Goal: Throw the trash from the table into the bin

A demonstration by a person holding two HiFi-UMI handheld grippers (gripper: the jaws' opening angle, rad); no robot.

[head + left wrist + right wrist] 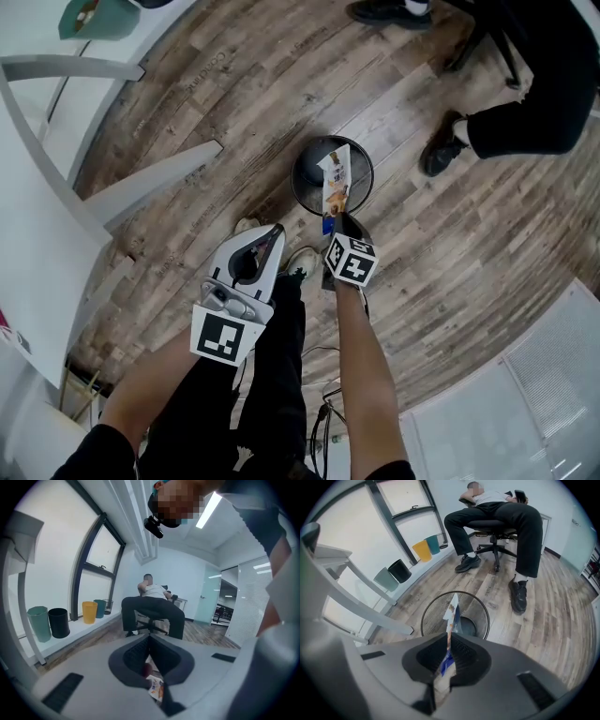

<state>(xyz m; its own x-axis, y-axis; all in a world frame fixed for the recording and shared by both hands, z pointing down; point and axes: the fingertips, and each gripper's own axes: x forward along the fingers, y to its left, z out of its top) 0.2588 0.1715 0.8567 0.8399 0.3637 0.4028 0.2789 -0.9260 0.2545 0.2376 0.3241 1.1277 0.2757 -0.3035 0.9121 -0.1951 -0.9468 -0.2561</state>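
The right gripper [339,220] points steeply down, its ribbed black pads clamped flat on a snack wrapper [335,178]. The wrapper is a thin, creased, glossy film, white with a blue band near the pads and orange-brown print further up. Its lettering is too small to read, and its lower end is hidden inside the grey jaw housing. It sticks out toward 12 o'clock from the pads, its free end hanging over the open mouth of the bin [306,187], a round black wire-mesh basket with a solid dark base.

The left gripper [274,232], at 9 o'clock of the right one, has its jaws together. A small packet [157,688], white with orange and a touch of blue, is pinched low between them. Only a corner shows, beside a reddish spot I cannot identify, and the print is illegible. Each gripper carries a cube with bold black-and-white square markers.

The floor [234,103] is matt, grey-brown wood-grain plank. One plank bears a faint stamped word, not readable.

At 9 o'clock stands a smooth white table [37,216], cut off by the frame edge.

At 1 o'clock a seated person [497,513] in dark trousers and black shoes is on a wheeled office chair.

Yellow, teal and black tubs [423,550] line the window ledge.
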